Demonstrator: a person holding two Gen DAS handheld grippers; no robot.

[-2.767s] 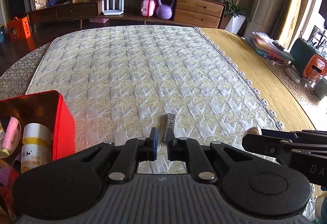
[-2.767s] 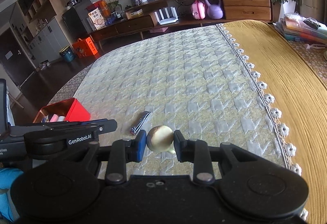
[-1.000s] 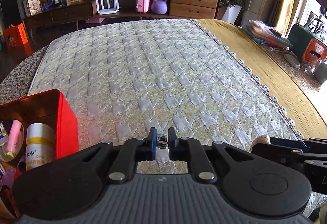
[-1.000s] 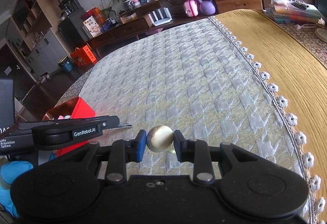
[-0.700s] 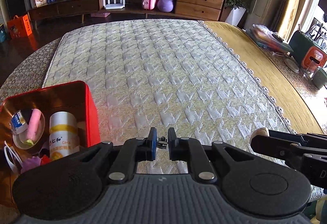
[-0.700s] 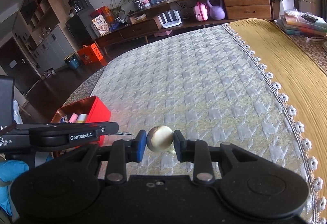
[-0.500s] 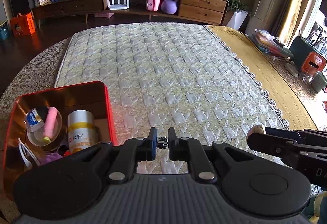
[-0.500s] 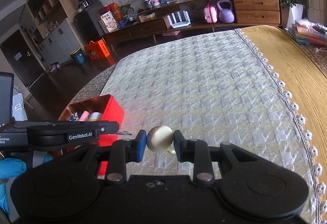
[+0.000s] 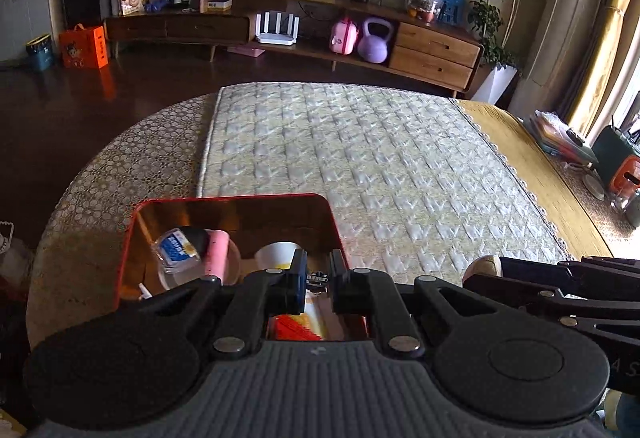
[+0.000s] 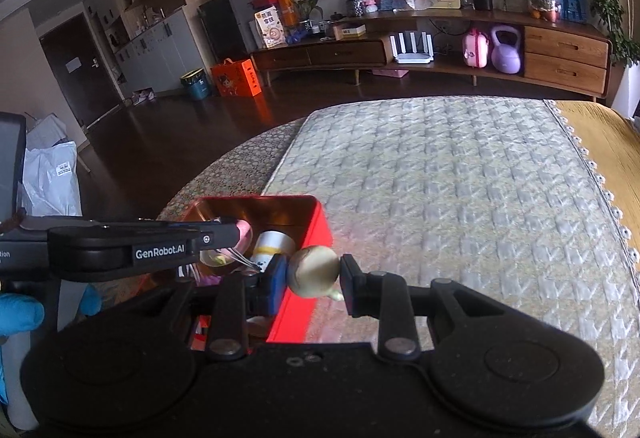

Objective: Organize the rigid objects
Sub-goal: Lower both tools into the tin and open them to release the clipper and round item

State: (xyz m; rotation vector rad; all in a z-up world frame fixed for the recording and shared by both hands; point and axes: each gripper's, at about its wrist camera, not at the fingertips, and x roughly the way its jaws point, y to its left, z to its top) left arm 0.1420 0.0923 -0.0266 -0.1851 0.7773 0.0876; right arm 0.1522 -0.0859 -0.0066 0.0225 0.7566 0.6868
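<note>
My left gripper (image 9: 318,280) is shut on a small metal nail clipper (image 9: 317,279) and holds it above the open red tin box (image 9: 224,200). The box holds a white bottle (image 9: 276,254), a pink tube (image 9: 217,252) and a small blue-labelled bottle (image 9: 178,247). My right gripper (image 10: 313,274) is shut on a round beige ball-shaped object (image 10: 314,271), held over the right wall of the red box (image 10: 318,226). The left gripper also shows in the right wrist view (image 10: 244,262), with the clipper's tip over the box.
The box stands on the left edge of a quilted cream mat (image 9: 380,166) on a round table. A yellow cloth (image 9: 532,166) covers the table's right part. Stacked items (image 9: 560,136) and containers (image 9: 624,178) lie at the far right. A low wooden cabinet (image 9: 304,34) stands behind.
Both grippers have swung left with their objects. The red box moved from the far left of each view to under the grippers. The clipper was picked up off the mat 2.8 s ago.
</note>
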